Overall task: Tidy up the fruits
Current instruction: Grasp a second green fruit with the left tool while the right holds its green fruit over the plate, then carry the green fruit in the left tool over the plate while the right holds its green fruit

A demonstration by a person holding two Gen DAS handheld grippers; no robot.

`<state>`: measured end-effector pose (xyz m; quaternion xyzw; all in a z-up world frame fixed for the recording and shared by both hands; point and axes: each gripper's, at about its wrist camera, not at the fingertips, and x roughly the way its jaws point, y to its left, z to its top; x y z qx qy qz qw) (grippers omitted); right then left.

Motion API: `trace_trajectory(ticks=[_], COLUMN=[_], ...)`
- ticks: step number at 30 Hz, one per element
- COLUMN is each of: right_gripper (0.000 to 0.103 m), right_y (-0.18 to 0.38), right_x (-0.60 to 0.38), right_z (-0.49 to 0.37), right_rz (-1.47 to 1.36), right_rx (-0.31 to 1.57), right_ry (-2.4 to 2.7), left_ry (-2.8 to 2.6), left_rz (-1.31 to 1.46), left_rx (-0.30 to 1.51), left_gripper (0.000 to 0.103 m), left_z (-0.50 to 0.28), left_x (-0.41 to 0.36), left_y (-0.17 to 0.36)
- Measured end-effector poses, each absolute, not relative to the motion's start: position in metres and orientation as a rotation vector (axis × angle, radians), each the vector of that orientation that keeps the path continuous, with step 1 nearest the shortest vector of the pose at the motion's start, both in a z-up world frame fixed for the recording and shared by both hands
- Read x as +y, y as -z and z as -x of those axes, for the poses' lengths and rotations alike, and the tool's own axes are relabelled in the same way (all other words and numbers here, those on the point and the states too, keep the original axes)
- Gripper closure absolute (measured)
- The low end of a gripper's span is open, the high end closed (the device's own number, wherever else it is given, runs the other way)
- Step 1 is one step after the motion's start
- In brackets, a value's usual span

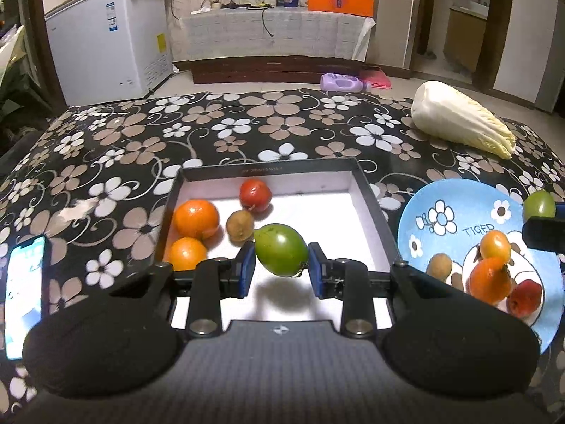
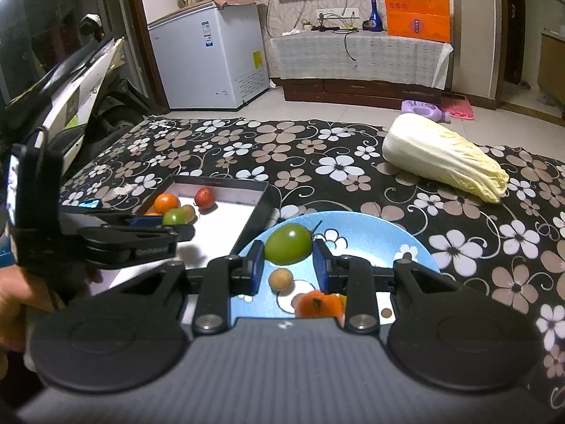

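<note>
Grippers each clamp one green fruit. Left gripper [image 1: 281, 265] pinches a green fruit [image 1: 281, 255] between its blue pads, lifted above the white floor of the black box [image 1: 379, 219], where its shadow falls. Inside the box lie two oranges [image 1: 196, 219], a red fruit [image 1: 255, 195] and a brown fruit [image 1: 240, 225]. Right gripper [image 2: 288, 260] grips a second green fruit [image 2: 288, 243] over the blue plate [image 2: 370, 240], which carries a small brown fruit [image 2: 280, 281] and an orange piece [image 2: 317, 304]. Napa cabbage [image 2: 445, 155] rests well apart on the floral tablecloth [image 2: 317, 162].
</note>
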<state>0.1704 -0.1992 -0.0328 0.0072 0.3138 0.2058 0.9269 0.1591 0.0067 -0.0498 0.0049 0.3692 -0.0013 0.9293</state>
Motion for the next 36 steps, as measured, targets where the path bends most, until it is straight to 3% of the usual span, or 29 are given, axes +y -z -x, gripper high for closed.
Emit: trace_trajectory(ticks=[12, 36], right_gripper=[0.07, 0.07], right_y=[0.037, 0.046], right_x=[-0.207, -0.24], right_z=[-0.168, -0.174], right_rz=[-0.027, -0.043], right_rx=[0.653, 0.684], right_ry=[-0.397, -0.31], left_ry=[0.055, 0.223], left_rz=[-0.021, -0.017], left_rx=[0.725, 0.71], left_gripper=[0.066, 0.066], left_z=[-0.118, -0.122], left_x=[-0.002, -0.062], left_y=[0.034, 0.034])
